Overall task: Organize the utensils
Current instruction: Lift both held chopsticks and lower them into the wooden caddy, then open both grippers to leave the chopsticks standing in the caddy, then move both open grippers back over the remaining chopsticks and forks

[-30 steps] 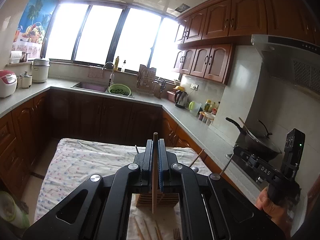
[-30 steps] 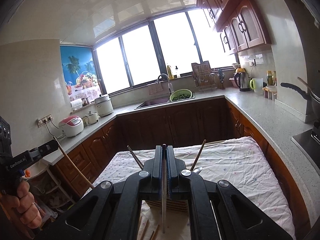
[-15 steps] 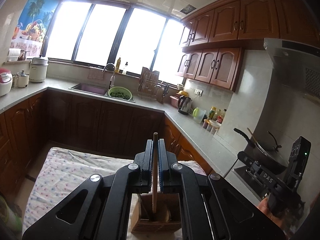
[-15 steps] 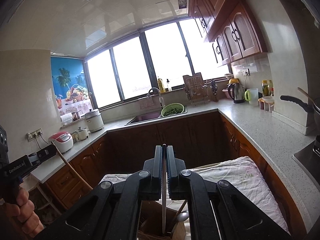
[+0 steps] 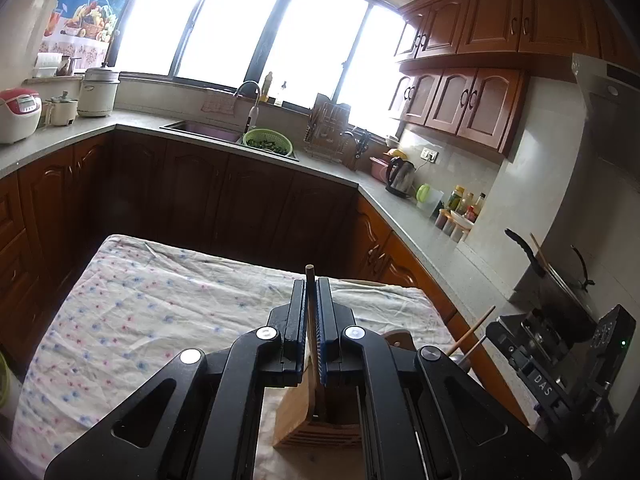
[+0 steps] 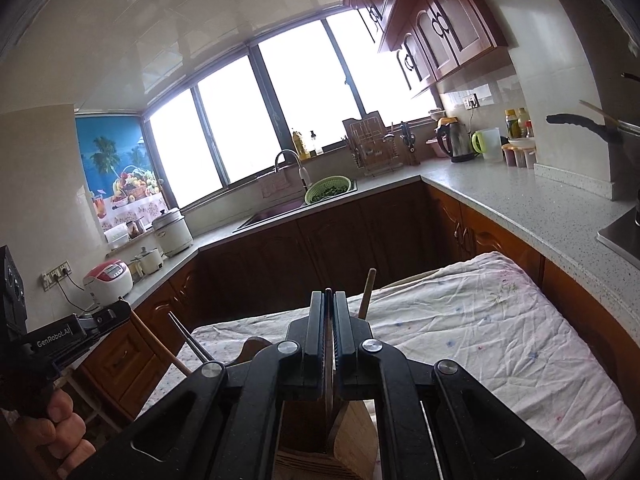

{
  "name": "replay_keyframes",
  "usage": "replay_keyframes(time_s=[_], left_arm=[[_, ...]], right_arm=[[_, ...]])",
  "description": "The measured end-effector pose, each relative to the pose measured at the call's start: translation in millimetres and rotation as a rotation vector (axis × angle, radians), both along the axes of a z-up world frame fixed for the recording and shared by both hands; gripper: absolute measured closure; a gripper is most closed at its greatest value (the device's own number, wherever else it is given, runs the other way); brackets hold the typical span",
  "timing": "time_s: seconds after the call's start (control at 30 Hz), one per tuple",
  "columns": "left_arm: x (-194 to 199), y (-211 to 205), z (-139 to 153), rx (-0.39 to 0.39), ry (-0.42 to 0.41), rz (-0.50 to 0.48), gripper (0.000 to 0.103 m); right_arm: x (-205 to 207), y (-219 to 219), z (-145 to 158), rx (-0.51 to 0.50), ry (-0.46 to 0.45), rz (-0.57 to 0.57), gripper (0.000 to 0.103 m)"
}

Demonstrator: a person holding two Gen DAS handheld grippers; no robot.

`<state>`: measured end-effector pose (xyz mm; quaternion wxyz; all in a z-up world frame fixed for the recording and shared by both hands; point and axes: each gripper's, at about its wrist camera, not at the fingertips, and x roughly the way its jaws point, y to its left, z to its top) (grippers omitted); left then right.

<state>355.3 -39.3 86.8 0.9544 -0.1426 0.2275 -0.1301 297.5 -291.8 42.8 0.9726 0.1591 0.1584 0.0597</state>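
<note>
Jaws of both our grippers, left [image 5: 312, 320] and right [image 6: 329, 336], pinch upright chopsticks, wooden holder [image 5: 316, 420] directly below.

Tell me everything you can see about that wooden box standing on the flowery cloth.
The wooden holder is a light-brown, box-shaped utensil stand, open at the top, with grooved slats along its lower front. It stands upright on the floral tablecloth, mostly hidden behind both grippers. The left gripper holds a wooden chopstick reaching down into its opening; the right gripper lowers a thin dark stick into it too. Other utensil handles lean out of it.
</note>
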Motion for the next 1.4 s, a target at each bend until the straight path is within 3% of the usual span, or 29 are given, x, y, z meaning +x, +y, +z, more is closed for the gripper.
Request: replay_keyframes(time_s=[0.67, 0.83, 0.9, 0.97, 1.0, 1.07, 1.1, 1.23, 1.27, 1.33, 1.4], left_arm=[[10.6, -10.9, -6.3, 0.071, 0.029, -0.011, 0.099], [6.6, -9.4, -6.3, 0.074, 0.039, -0.007, 0.095], [2.9, -6.6, -6.5, 0.073, 0.04, -0.001, 0.074], [-3.0, -1.8, -6.2, 0.067, 0.035, 0.018, 0.051], [-6.5, 0.7, -5.9, 0.065, 0.029, 0.025, 0.049], [-12.3, 4.2, -6.0, 0.073, 0.03, 0.03, 0.048], [-15.4, 6.2, -6.6, 0.077, 0.035, 0.036, 0.041], [-34.0, 19.4, -12.5, 0.103, 0.04, 0.068, 0.02], [-39.7, 23.2, -15.4, 0.111, 0.044, 0.08, 0.015], [-50.9, 29.1, -22.2, 0.124, 0.053, 0.087, 0.014], [-60.8, 33.0, -30.3, 0.143, 0.078, 0.092, 0.012]], right_arm=[[4.1, -0.9, 3.1, -0.013, 0.042, 0.008, 0.099], [3.9, -2.9, 3.7, -0.005, 0.057, 0.008, 0.093], [1.2, -4.9, 3.5, 0.007, 0.058, 0.009, 0.09], [-3.5, -7.0, 4.1, 0.023, 0.052, 0.005, 0.078], [-6.7, -7.7, 4.5, 0.027, 0.046, 0.001, 0.068], [-13.5, -9.2, 5.0, 0.031, 0.034, -0.002, 0.063], [-16.8, -9.8, 4.8, 0.038, 0.031, -0.002, 0.061], [-31.9, -13.4, 0.2, 0.069, 0.03, 0.004, 0.031], [-36.5, -13.0, -1.9, 0.072, 0.03, 0.011, 0.028], [-45.9, -10.4, -6.5, 0.071, 0.035, 0.023, 0.02], [-54.5, -7.6, -11.6, 0.067, 0.047, 0.034, 0.019]])
